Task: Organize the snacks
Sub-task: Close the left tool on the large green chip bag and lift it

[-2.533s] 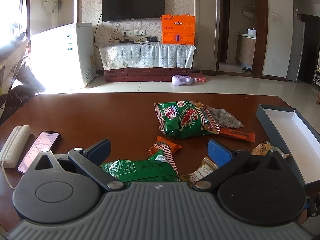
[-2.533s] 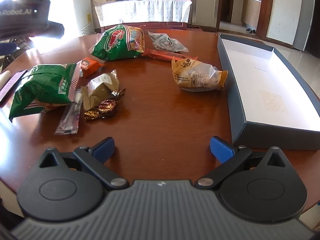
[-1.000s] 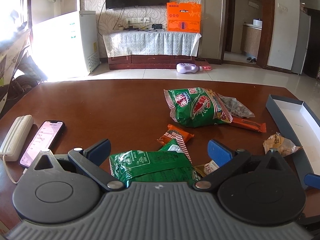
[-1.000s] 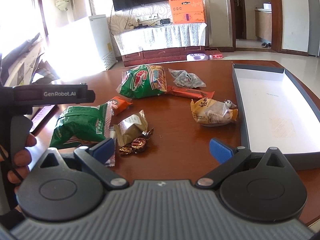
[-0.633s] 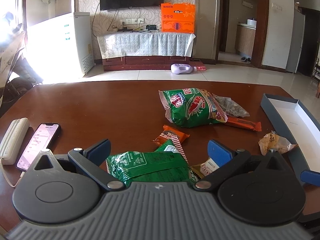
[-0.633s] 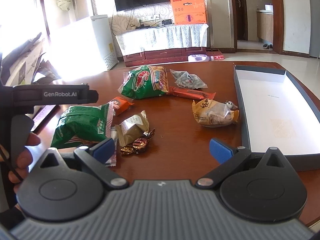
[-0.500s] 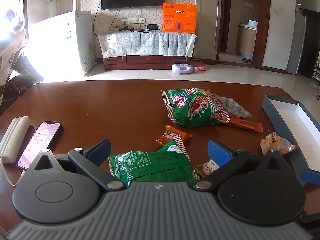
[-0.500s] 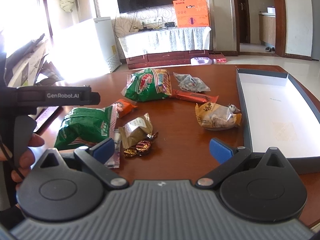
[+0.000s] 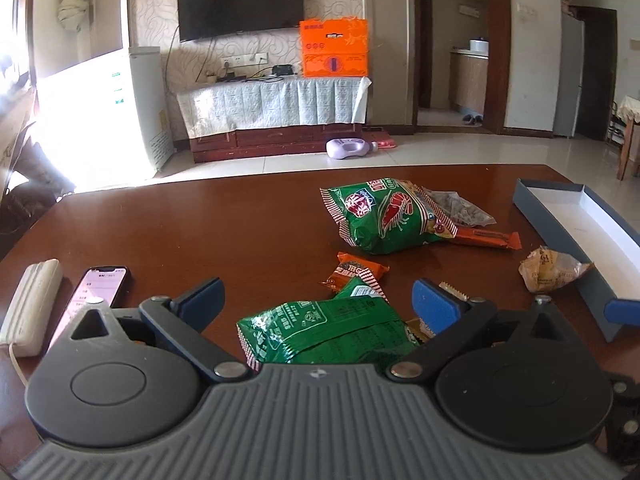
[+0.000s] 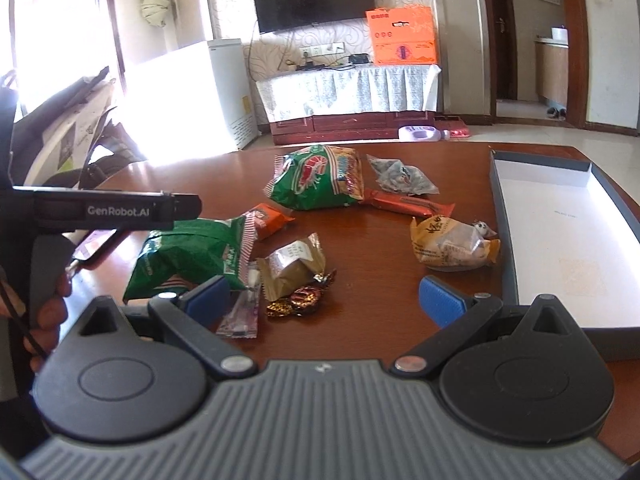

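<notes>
Snacks lie scattered on the desk (image 9: 200, 224) left of the open box (image 10: 560, 240). Nearest green bag (image 9: 324, 332) sits between the wide-apart left tongs (image 9: 318, 298); right tongs (image 10: 324, 294) also gape, holding nothing, above wrapped candies (image 10: 300, 300).

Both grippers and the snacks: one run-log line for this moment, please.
left gripper: open, over green bag | right gripper: open, empty | box: no snacks inside | snacks loose on table

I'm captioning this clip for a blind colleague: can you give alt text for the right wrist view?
Open right gripper hovers over a wooden table strewn with snack packets, an empty box at right. Nearest are wrapped candies and a green bag; the left gripper is at left.
</notes>
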`<state>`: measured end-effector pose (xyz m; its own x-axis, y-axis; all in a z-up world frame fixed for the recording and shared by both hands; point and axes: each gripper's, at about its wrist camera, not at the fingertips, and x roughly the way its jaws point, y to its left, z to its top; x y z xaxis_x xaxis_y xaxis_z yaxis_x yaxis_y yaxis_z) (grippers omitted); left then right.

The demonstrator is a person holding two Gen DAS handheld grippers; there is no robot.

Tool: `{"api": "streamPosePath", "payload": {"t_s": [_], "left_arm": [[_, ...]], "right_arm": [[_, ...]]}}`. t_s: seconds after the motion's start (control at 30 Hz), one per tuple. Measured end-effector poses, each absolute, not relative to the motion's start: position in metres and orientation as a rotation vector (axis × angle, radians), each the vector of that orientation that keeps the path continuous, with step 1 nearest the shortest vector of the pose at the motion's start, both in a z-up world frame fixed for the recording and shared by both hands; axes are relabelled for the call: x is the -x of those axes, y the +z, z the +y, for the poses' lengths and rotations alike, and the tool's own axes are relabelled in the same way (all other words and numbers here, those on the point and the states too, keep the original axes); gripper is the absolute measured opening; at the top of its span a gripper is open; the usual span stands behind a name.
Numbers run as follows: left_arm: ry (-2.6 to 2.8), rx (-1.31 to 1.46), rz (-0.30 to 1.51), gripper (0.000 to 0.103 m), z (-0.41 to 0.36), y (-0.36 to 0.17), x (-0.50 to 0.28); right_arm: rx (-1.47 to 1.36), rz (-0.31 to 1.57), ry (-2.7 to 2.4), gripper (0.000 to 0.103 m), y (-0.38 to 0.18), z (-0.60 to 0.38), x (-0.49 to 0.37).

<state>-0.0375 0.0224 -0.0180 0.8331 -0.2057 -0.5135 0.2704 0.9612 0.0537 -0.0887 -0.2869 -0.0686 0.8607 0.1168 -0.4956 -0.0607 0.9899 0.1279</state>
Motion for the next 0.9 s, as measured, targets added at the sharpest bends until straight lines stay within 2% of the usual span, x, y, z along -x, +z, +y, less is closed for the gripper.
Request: {"api": "streamPosePath", "payload": {"t_s": [0.33, 0.67, 0.77, 0.9], "left_arm": [[-0.341, -0.043, 0.594, 0.096, 0.056, -0.031, 0.029], [-0.367, -0.138, 0.644, 0.096, 0.023, -0.052, 0.018], [-0.365, -0.186, 0.618, 0.083, 0.015, -0.055, 0.018], [-0.386, -0.172, 0.607, 0.070, 0.018, -0.054, 0.018]], "right_arm": [[-0.058, 0.521, 0.122, 0.103, -0.068, -0.274, 0.087], [-0.072, 0.534, 0.120, 0.103, -0.069, -0.274, 0.084], [-0.064, 0.531, 0.117, 0.103, -0.069, -0.273, 0.086], [-0.047, 0.531, 0.114, 0.103, -0.071, -0.271, 0.086]]}}
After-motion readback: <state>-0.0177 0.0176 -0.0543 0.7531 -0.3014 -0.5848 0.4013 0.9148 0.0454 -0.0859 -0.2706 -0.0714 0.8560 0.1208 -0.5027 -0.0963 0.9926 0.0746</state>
